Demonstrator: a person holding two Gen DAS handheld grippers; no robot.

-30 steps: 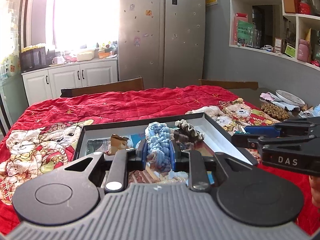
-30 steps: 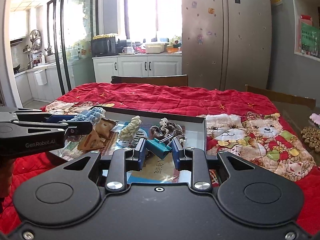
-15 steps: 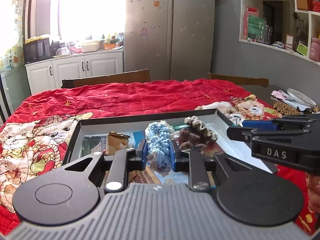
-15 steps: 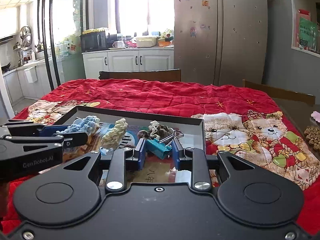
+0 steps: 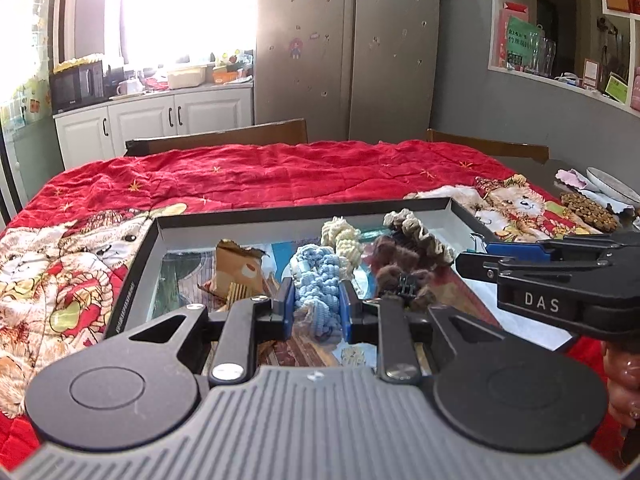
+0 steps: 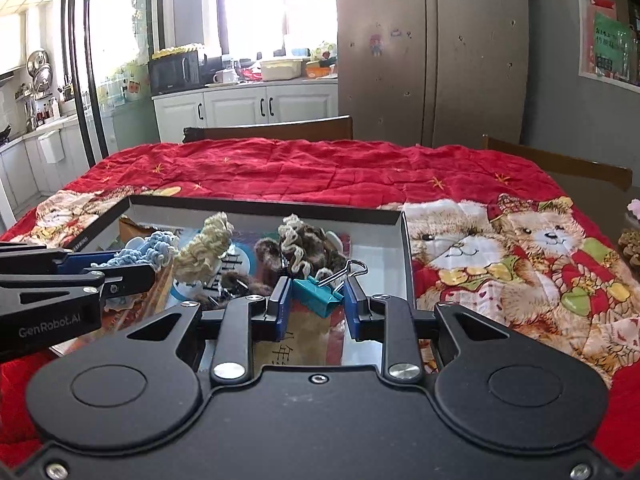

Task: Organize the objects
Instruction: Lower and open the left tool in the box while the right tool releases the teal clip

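A black shallow tray (image 5: 280, 211) lies on the red quilt. Inside it are a cream scrunchie (image 5: 341, 236), a brown furry scrunchie (image 5: 400, 258) and a torn brown cardboard piece (image 5: 236, 268). My left gripper (image 5: 316, 300) is shut on a light blue knitted scrunchie (image 5: 316, 288), held just above the tray's near part. My right gripper (image 6: 317, 300) is shut on a teal binder clip (image 6: 316, 298), over the tray's right side. Each gripper shows in the other's view: the right gripper (image 5: 464, 262) and the left gripper (image 6: 136, 278) with its blue scrunchie (image 6: 148, 247).
The red quilt (image 6: 320, 168) with bear prints covers the table. Two wooden chair backs (image 5: 218, 140) stand at the far edge. A plate (image 5: 610, 184) and a brown beaded mat (image 5: 588, 210) lie far right. A fridge and white cabinets stand behind.
Both grippers have moved forward and down over the tray, each keeping its load. The tray's contents have not moved.
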